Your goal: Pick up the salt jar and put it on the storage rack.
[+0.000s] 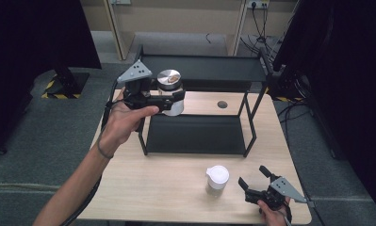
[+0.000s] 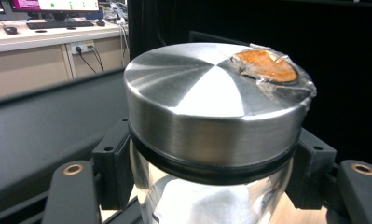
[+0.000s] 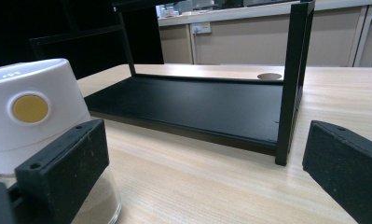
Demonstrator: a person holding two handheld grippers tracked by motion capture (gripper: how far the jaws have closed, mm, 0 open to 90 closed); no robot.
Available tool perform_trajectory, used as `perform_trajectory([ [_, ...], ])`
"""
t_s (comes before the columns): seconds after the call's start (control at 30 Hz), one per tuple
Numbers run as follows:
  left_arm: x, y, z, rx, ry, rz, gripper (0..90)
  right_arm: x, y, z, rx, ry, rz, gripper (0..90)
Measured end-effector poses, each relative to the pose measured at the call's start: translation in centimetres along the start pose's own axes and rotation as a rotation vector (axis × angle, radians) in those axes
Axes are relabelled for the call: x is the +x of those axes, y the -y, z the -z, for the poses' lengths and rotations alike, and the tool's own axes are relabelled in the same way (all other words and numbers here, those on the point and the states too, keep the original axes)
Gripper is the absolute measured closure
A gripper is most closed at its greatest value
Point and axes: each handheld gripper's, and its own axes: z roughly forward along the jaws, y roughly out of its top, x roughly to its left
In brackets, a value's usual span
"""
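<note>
Brushed steel caps the glass jar [image 1: 170, 92] that the left tongs [image 1: 169, 101] pinch just under its lid [image 2: 207, 100], the black jaws pressed against the glass on both sides. A small orange patch under clear tape sits near the lid's edge. The jar hangs in the air beside the left end of the black two-tier rack [image 1: 200, 101], between its lower shelf and its top shelf, touching neither as far as can be told. So the jar is grasped and lifted off the wooden bench [image 1: 176, 188], but not yet set down; judging by its height, placing it on the rack remains. In front of the rack, a second small jar with a white cap [image 1: 217, 180] stands on the bench. The right tongs [image 1: 254, 181], jaws spread, rest just beside that jar without gripping it.
</note>
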Motion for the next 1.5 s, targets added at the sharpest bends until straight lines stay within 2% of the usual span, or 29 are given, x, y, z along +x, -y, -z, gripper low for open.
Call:
perform_trajectory([
  [0.5,-0.1,-4.1,-1.2,-0.003,-0.069,0.012,30.8,-0.1,0.0,0.1,-0.002,0.001,0.0,0.6],
  [0.7,-0.2,-5.1,-2.2,0.003,-0.115,0.015,30.8,-0.1,0.0,0.1,-0.004,0.002,0.0,0.6],
  [1.1,0.3,-5.9,-4.4,-0.007,-0.209,0.044,30.8,-0.2,0.0,0.2,-0.005,0.0,0.0,0.6],
  [1.5,1.0,-5.7,-6.6,-0.017,-0.297,0.068,30.8,-0.2,0.0,0.2,-0.006,-0.001,0.0,0.6],
])
